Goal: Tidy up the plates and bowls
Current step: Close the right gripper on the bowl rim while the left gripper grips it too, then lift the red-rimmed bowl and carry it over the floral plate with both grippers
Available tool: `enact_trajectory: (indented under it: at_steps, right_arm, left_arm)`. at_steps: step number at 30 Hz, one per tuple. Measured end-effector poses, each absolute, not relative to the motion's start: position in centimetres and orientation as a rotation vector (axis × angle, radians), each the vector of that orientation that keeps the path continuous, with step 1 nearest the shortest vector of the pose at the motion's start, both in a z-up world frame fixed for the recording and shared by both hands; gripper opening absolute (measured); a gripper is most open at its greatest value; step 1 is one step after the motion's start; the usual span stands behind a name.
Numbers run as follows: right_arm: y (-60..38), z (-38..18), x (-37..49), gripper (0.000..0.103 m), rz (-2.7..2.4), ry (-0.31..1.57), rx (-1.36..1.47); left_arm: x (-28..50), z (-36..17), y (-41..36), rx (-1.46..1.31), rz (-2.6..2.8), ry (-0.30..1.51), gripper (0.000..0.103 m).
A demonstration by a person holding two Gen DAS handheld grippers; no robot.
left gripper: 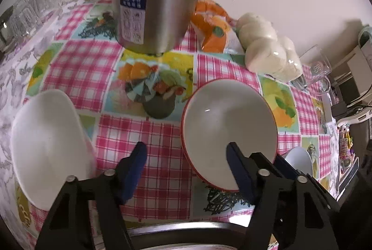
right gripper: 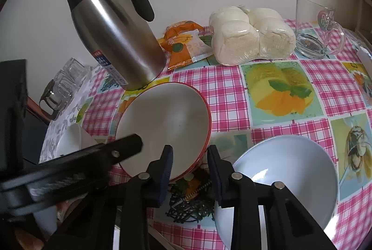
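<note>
Three bowls on the checked desk (left gripper: 162, 133), all mouth-up, round, no long axis. Red-rimmed bowl (left gripper: 229, 133): left tool (left gripper: 186, 154) partly open, near rim between its blue fingers, unpressed. Right tool (right gripper: 189, 157) narrow, straddling the same bowl's rim, contact unclear. Pale blue bowl (right gripper: 286, 171) right, white bowl (left gripper: 46, 140) left, both cut off by arms.

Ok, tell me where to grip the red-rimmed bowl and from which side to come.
Take the red-rimmed bowl by its thin near rim, one finger inside and one outside, coming from above on the side facing the grippers. Its wide, upright, empty body is probably too broad to span, and the steel jug crowds the far side.
</note>
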State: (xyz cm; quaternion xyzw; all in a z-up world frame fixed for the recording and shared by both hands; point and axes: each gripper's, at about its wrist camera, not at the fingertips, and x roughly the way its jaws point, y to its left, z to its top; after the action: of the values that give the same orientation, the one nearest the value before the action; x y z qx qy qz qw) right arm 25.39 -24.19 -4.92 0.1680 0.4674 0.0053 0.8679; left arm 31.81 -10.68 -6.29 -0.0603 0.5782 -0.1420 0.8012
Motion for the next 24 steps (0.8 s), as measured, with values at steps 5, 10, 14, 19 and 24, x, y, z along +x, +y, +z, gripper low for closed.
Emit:
enact_trajectory:
  at_steps: [5, 10, 14, 19, 24]
  right_arm:
    - [-24.1, -5.0, 25.4, 0.025, 0.012, 0.979, 0.326]
    - [-24.4, -5.2, 25.4, 0.024, 0.019, 0.974, 0.347]
    - [-24.3, -5.4, 25.4, 0.025, 0.019, 0.978, 0.346]
    - [-24.7, -5.6, 25.2, 0.025, 0.068, 0.972, 0.405]
    - [-24.3, -5.1, 24.9, 0.025, 0.091, 0.952, 0.413]
  left_arm:
    - [32.3, -7.5, -11.1, -0.147, -0.303, 1.265, 0.039]
    - [32.3, -8.0, -11.2, -0.146, -0.294, 1.264, 0.021]
    - [32.1, -7.9, -11.5, -0.122, -0.288, 1.249, 0.020]
    - [32.0, -7.4, -10.8, -0.120, -0.282, 1.227, 0.019]
    - [31.3, -6.4, -10.3, -0.112, -0.278, 1.200, 0.019]
